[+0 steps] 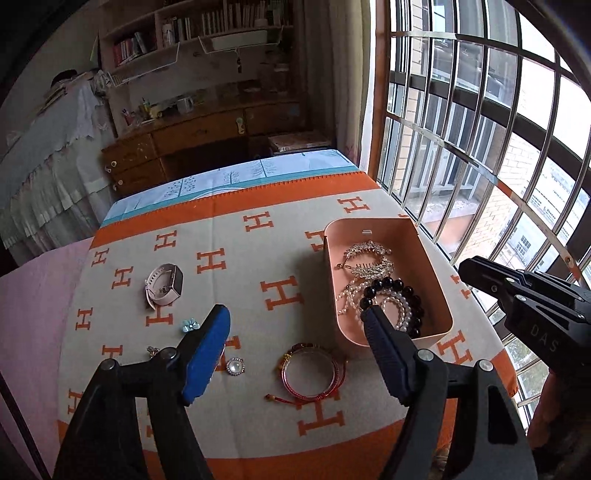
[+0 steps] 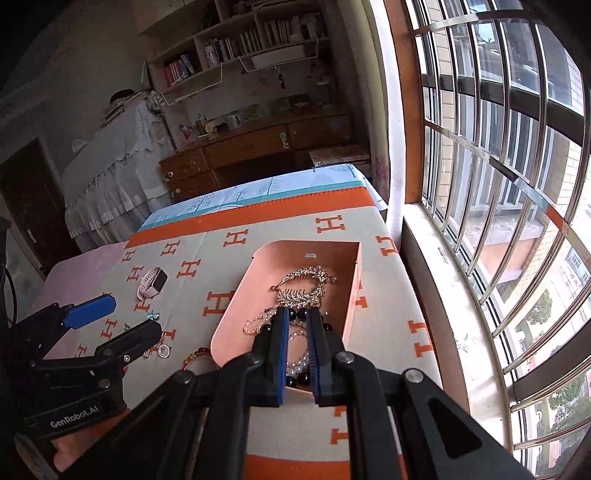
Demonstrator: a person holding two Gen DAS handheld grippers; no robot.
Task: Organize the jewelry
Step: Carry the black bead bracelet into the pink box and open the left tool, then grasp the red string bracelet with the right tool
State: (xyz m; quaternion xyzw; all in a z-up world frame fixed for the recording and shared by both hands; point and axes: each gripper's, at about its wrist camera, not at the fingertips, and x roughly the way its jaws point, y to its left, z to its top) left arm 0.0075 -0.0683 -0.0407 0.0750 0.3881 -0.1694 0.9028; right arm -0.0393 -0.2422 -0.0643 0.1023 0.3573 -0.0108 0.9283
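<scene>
Jewelry lies in two groups on an orange-and-beige blanket (image 1: 236, 229) patterned with H letters. Inside a pink rectangular box (image 1: 436, 258) beside the barred window (image 1: 480, 129) sit a gold rhinestone hair comb (image 1: 369, 258), a black bead bracelet (image 1: 388, 286) and white pearl strands (image 1: 354, 295), all heaped together and touching. Loose on the blanket, left of the box, are a white-strapped smartwatch (image 1: 164, 286), a small blue flower clip (image 1: 189, 325), a round pearl brooch (image 1: 235, 366), and red bangles with a red cord (image 1: 312, 374) just beside the box's near wall.

The left gripper (image 1: 295, 317) has its jaws spread wide with nothing between them; its right finger crosses the box's near corner and hides part of the bracelet, while its blue-padded left finger covers a small metallic piece, perhaps an earring (image 1: 152, 350), too hidden to identify.

The right gripper (image 2: 298, 317) is clenched nearly closed over the box; beads show through the narrow gap, but nothing appears pinched. A wooden desk (image 1: 199, 129) and bookshelves (image 1: 192, 26) stand beyond the bed.
</scene>
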